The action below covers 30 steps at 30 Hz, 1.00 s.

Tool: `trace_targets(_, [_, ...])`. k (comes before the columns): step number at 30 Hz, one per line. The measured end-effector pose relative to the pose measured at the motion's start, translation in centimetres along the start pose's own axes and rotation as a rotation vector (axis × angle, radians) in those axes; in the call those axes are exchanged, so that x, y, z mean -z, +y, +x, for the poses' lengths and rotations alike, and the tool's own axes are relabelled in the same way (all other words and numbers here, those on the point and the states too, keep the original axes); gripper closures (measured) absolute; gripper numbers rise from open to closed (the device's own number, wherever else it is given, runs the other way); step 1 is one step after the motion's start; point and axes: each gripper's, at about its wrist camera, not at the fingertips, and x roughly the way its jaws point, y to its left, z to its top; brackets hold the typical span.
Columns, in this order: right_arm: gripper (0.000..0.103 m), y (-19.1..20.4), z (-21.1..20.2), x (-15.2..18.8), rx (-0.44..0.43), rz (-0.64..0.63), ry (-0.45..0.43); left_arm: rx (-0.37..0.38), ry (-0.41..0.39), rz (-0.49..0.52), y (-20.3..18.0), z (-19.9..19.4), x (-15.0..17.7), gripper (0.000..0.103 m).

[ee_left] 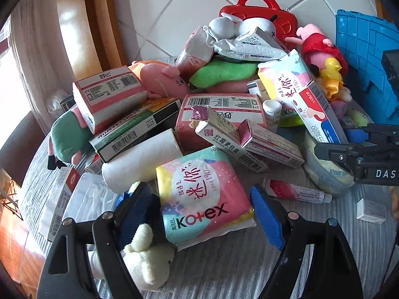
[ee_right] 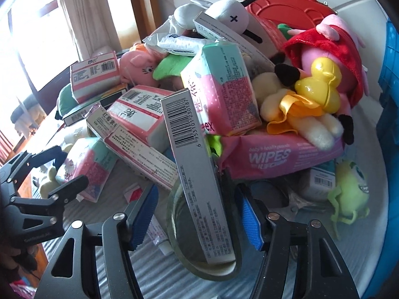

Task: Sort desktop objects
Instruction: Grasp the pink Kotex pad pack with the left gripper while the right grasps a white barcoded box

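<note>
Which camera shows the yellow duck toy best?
The right wrist view: the duck is near, large and sharp, lying among the plush toys. The left wrist view shows it small, far back on the right side of the pile.

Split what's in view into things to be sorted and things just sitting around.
To sort: Kotex pack, ointment tube, long grey box, wipes pack, yellow duck, green monster plush.

Lying about: blue crate, curtain.

Piled boxes (ee_left: 224, 114) and plush toys (ee_right: 311, 92) block passage; striped tablecloth (ee_left: 224, 269) offers room.
</note>
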Motion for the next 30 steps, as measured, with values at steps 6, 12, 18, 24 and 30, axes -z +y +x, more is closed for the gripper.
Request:
trace_targets(6, [0.045, -0.4, 0.3, -0.2, 0.001, 0.016, 0.007, 0.007, 0.022, -0.03, 0.3, 0.8, -0.3, 0.021])
trace_targets(12, [0.045, -0.4, 0.4, -0.2, 0.006, 0.006, 0.015, 0.024, 0.09, -0.066, -0.3, 2.7, -0.1, 0.021])
trace_targets(18, [0.046, -0.5, 0.7, -0.4, 0.002, 0.001, 0.022, 0.02, 0.145, -0.023, -1.6, 4.9, -0.3, 0.021])
trace_targets(24, [0.052, -0.8, 0.5, -0.3, 0.001, 0.029, 0.012, 0.046, 0.149, 0.025, -2.2, 4.9, -0.4, 0.026])
trace_targets(30, [0.057, -0.7, -0.2, -0.1, -0.024, 0.059, 0.016, 0.082, 0.144, 0.058, -1.8, 4.0, -0.1, 0.028])
